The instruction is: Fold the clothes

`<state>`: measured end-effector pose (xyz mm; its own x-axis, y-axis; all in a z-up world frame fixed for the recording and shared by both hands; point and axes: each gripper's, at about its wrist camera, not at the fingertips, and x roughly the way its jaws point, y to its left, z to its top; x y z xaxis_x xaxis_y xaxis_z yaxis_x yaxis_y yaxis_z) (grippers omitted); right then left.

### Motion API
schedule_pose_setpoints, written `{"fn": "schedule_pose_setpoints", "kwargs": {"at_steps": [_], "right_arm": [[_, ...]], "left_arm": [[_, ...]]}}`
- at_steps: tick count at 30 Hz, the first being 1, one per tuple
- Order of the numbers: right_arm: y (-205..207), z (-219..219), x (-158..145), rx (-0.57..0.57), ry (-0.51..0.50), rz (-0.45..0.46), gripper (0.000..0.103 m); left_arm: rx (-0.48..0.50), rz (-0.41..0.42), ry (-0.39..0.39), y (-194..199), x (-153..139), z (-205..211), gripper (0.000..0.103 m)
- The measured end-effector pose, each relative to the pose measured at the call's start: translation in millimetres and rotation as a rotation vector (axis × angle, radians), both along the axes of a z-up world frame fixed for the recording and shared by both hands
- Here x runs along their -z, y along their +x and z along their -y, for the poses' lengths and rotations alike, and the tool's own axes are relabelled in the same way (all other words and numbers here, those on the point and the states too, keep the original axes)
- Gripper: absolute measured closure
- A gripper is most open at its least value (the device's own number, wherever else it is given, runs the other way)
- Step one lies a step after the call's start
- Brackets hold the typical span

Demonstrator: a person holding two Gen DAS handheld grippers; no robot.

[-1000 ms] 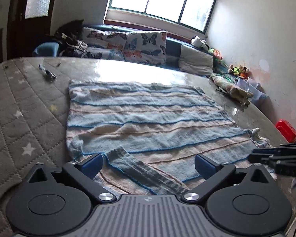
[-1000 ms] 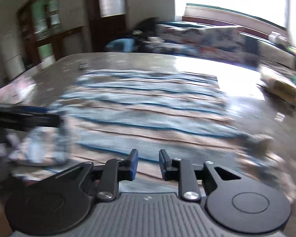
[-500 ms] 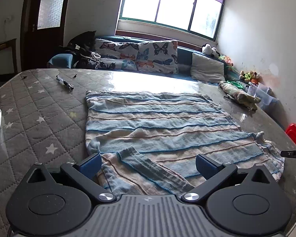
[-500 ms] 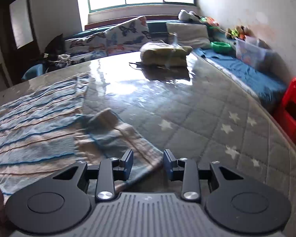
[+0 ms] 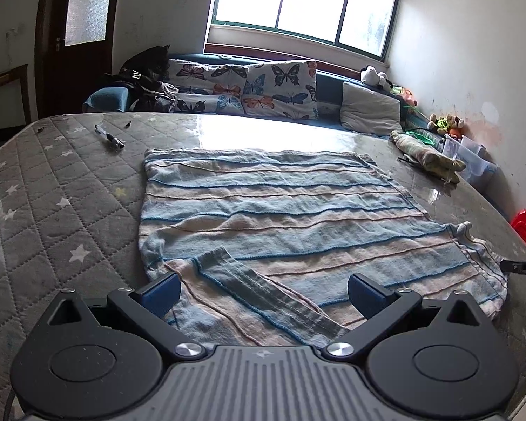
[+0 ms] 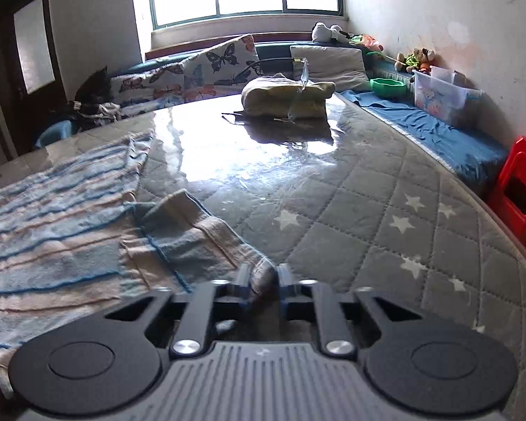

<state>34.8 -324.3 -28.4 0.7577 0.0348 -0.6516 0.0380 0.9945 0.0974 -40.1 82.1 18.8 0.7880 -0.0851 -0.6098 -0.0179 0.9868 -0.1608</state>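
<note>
A blue and beige striped knit garment (image 5: 280, 210) lies spread flat on the grey quilted table (image 5: 52, 189). One sleeve (image 5: 263, 301) is folded over its near edge. My left gripper (image 5: 263, 291) is open above that sleeve and holds nothing. In the right wrist view the garment (image 6: 52, 231) lies at the left, with its other sleeve (image 6: 193, 231) running toward me. My right gripper (image 6: 263, 280) is narrowed on the cuff end of that sleeve. The right gripper's tip (image 5: 520, 267) shows at the right edge of the left wrist view.
A folded yellowish cloth (image 6: 287, 98) sits at the table's far side and shows in the left wrist view (image 5: 427, 156). A pen (image 5: 109, 137) lies far left. A red stool (image 6: 519, 189) stands right of the table. A sofa with butterfly cushions (image 5: 249, 87) is behind.
My right gripper swung from facing the garment to the right sleeve, then moved forward and closed on its cuff. My left gripper rose and pulled back slightly, staying open.
</note>
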Motion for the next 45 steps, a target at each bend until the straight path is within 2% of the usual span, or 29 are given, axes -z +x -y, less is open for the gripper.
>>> {"fn": "schedule_pose_setpoints", "kwargs": {"at_steps": [3, 6, 14, 18, 22, 24, 28, 33, 40, 45], "right_arm": [[-4.7, -3.9, -9.3, -0.006, 0.019, 0.026, 0.096], [-11.5, -17.1, -27.8, -0.062, 0.027, 0.075, 0.096], [-20.9, -82.1, -59.9, -0.311, 0.066, 0.12, 0.096], [-19.6, -119.0, -56.8, -0.42, 0.067, 0.104, 0.096], [-12.4, -150.4, -40.6, -0.488, 0.089, 0.052, 0.095], [-10.0, -160.6, -30.2, -0.511, 0.105, 0.02, 0.089], [-15.9, -162.8, -29.3, -0.54, 0.111, 0.003, 0.088], [-16.7, -135.2, -42.7, -0.487, 0.07, 0.027, 0.088], [-5.6, -115.2, -10.5, -0.458, 0.001, -0.088, 0.088], [4.8, -112.8, -24.9, -0.466, -0.031, -0.043, 0.088]], "left_arm": [[0.014, -0.017, 0.01, 4.3, 4.2, 8.2, 0.0], [0.037, -0.03, 0.021, 10.4, 7.2, 19.4, 0.0], [0.072, -0.063, 0.025, 32.5, 16.2, 42.2, 0.0], [0.094, -0.057, 0.025, 36.3, 15.3, 50.4, 0.0], [0.088, -0.055, 0.013, 39.3, 14.8, 52.4, 0.0], [0.086, -0.056, 0.008, 40.2, 14.3, 53.0, 0.0], [0.096, -0.05, 0.013, 40.1, 10.1, 57.4, 0.0], [0.118, -0.039, 0.042, 41.3, 1.7, 72.3, 0.0], [0.159, -0.031, 0.091, 47.5, 0.0, 99.3, 0.0], [0.163, -0.06, 0.111, 56.3, 9.6, 109.5, 0.0]]}}
